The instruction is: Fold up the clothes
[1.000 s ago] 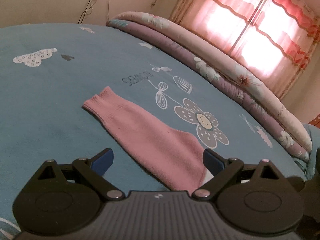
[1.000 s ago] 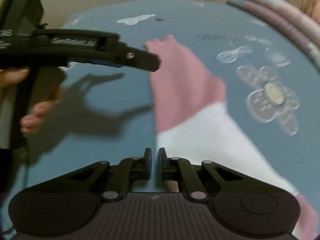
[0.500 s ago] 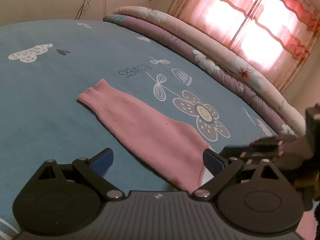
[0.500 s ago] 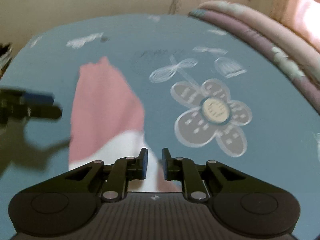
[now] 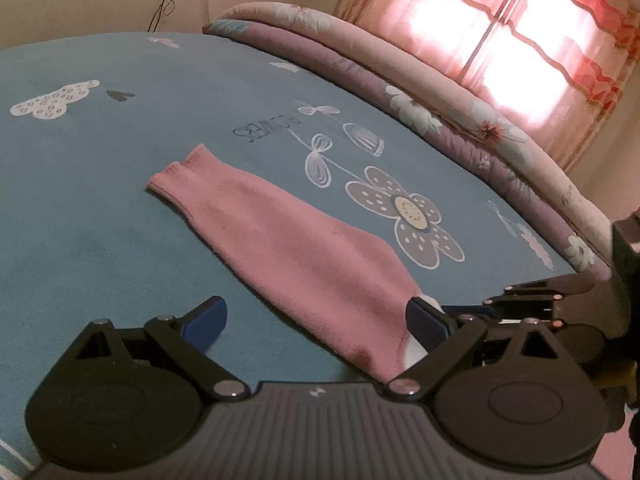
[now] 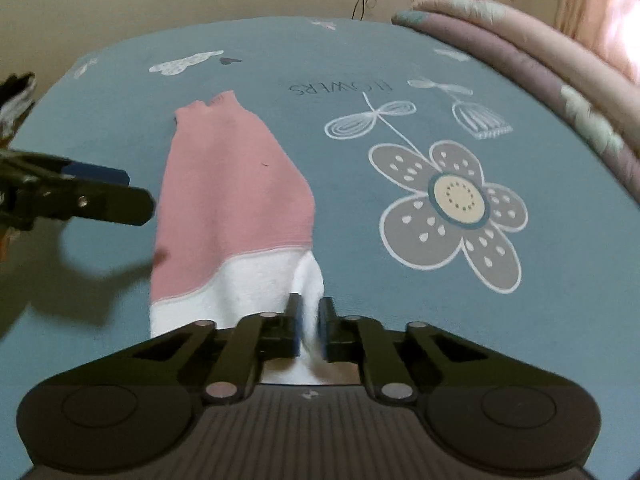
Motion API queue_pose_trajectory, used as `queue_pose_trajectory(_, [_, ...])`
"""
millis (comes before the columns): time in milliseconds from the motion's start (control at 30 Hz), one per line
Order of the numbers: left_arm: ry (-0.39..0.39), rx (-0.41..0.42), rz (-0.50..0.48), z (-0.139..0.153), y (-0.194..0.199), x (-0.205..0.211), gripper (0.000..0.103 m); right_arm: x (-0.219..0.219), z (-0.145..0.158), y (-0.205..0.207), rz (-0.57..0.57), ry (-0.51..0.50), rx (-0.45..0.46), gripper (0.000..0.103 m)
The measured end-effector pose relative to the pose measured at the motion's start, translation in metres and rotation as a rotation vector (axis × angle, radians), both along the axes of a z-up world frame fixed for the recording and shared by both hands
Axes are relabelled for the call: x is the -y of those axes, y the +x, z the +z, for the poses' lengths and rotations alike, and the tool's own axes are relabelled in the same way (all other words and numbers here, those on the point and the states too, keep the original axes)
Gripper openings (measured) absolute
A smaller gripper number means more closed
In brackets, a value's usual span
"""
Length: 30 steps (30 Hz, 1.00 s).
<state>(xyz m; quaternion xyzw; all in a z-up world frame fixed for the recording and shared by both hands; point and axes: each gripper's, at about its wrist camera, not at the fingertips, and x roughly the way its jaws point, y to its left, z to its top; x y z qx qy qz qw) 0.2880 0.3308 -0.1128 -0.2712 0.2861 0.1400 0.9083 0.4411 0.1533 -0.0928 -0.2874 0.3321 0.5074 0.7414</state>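
Observation:
A pink and white knitted garment (image 5: 288,236) lies flat on the blue bedsheet (image 5: 100,208), its pink sleeve (image 6: 228,184) reaching away to a ribbed cuff. My left gripper (image 5: 316,316) hovers open just above the sleeve's near end, with pink cloth below the gap and touching neither finger. One of its fingers (image 6: 100,200) shows at the left of the right wrist view. My right gripper (image 6: 308,320) is closing its jaws on a raised fold of the white part (image 6: 256,280), and the pads pinch it. In the left wrist view that right gripper (image 5: 560,292) sits low at the right.
A rolled floral quilt (image 5: 440,96) lines the far right side of the bed under a bright pink curtain (image 5: 520,40). The sheet carries a grey flower print (image 6: 452,200) right of the garment. Dark clothing (image 6: 16,96) lies at the bed's left edge.
My right gripper has slid right along the garment, parted its jaws a little and closed them on the white fold. It has come into the left wrist view. The left gripper stays open.

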Motion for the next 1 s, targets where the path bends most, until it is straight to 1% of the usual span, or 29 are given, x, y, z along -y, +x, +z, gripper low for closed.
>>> queue_pose_trajectory(33, [-0.004, 0.0, 0.002, 0.0, -0.001, -0.001, 0.096, -0.003, 0.002, 0.001, -0.014, -0.007, 0.027, 0.009])
queue_pose_trajectory(67, [-0.004, 0.004, 0.006, 0.0, -0.001, -0.001, 0.096, -0.005, 0.003, 0.005, -0.056, -0.003, 0.068, 0.009])
queue_pose_trajectory(100, [-0.005, 0.007, 0.01, 0.001, -0.002, -0.001, 0.096, -0.008, 0.001, 0.014, -0.124, 0.015, 0.108, 0.009])
queue_pose_trajectory(133, [-0.006, 0.01, 0.013, 0.001, -0.003, -0.002, 0.096, -0.009, -0.001, 0.021, -0.186, 0.026, 0.109, 0.01])
queue_pose_trajectory(200, [-0.012, 0.009, 0.011, 0.001, -0.003, -0.002, 0.096, -0.013, -0.012, 0.029, -0.203, -0.012, 0.065, 0.013])
queue_pose_trajectory(233, [-0.016, 0.006, 0.009, 0.0, -0.002, -0.003, 0.096, -0.012, -0.009, 0.028, -0.2, -0.002, 0.073, 0.014])
queue_pose_trajectory(267, [-0.015, 0.002, 0.011, 0.0, -0.002, -0.003, 0.096, -0.011, -0.005, 0.026, -0.197, 0.009, 0.081, 0.018])
queue_pose_trajectory(300, [-0.013, -0.002, 0.014, -0.001, -0.002, -0.004, 0.096, -0.01, -0.002, 0.025, -0.195, 0.019, 0.09, 0.032])
queue_pose_trajectory(333, [-0.005, -0.009, 0.019, 0.0, -0.002, -0.004, 0.096, -0.008, 0.002, 0.024, -0.194, 0.032, 0.098, 0.043])
queue_pose_trajectory(400, [0.01, -0.016, 0.026, 0.0, -0.002, -0.004, 0.096, 0.001, 0.018, 0.028, -0.231, 0.092, 0.095, 0.047])
queue_pose_trajectory(467, [0.01, -0.017, 0.032, 0.001, -0.003, -0.004, 0.096, 0.01, 0.034, 0.035, -0.274, 0.141, 0.084, 0.047])
queue_pose_trajectory(533, [0.003, -0.013, 0.035, 0.001, -0.003, -0.006, 0.096, 0.021, 0.043, 0.043, -0.327, 0.18, 0.06, 0.047])
queue_pose_trajectory(600, [0.011, -0.013, 0.059, 0.003, -0.005, -0.007, 0.096, 0.024, 0.046, 0.046, -0.333, 0.196, 0.026, 0.047])
queue_pose_trajectory(667, [0.03, -0.019, 0.084, 0.005, -0.007, -0.008, 0.096, 0.017, 0.043, 0.043, -0.3, 0.165, 0.015, 0.047])
queue_pose_trajectory(700, [0.043, -0.024, 0.095, 0.006, -0.009, -0.008, 0.096, 0.012, 0.04, 0.04, -0.275, 0.137, 0.039, 0.047])
queue_pose_trajectory(767, [0.055, -0.033, 0.11, 0.006, -0.01, -0.01, 0.096, 0.001, 0.03, 0.034, -0.217, 0.03, 0.126, 0.045])
queue_pose_trajectory(800, [0.054, -0.036, 0.114, 0.006, -0.011, -0.012, 0.096, 0.0, 0.025, 0.036, -0.208, -0.016, 0.15, 0.042])
queue_pose_trajectory(833, [0.045, -0.036, 0.114, 0.005, -0.011, -0.013, 0.096, 0.004, 0.024, 0.04, -0.208, -0.034, 0.146, 0.034])
queue_pose_trajectory(867, [0.036, -0.035, 0.114, 0.005, -0.01, -0.015, 0.096, 0.008, 0.023, 0.043, -0.206, -0.051, 0.142, 0.032])
queue_pose_trajectory(933, [0.02, -0.034, 0.114, 0.003, -0.01, -0.018, 0.096, 0.024, 0.022, 0.049, -0.183, -0.067, 0.132, 0.033])
queue_pose_trajectory(1000, [0.017, -0.031, 0.1, 0.004, -0.008, -0.016, 0.096, 0.039, 0.019, 0.053, -0.155, -0.068, 0.078, 0.033])
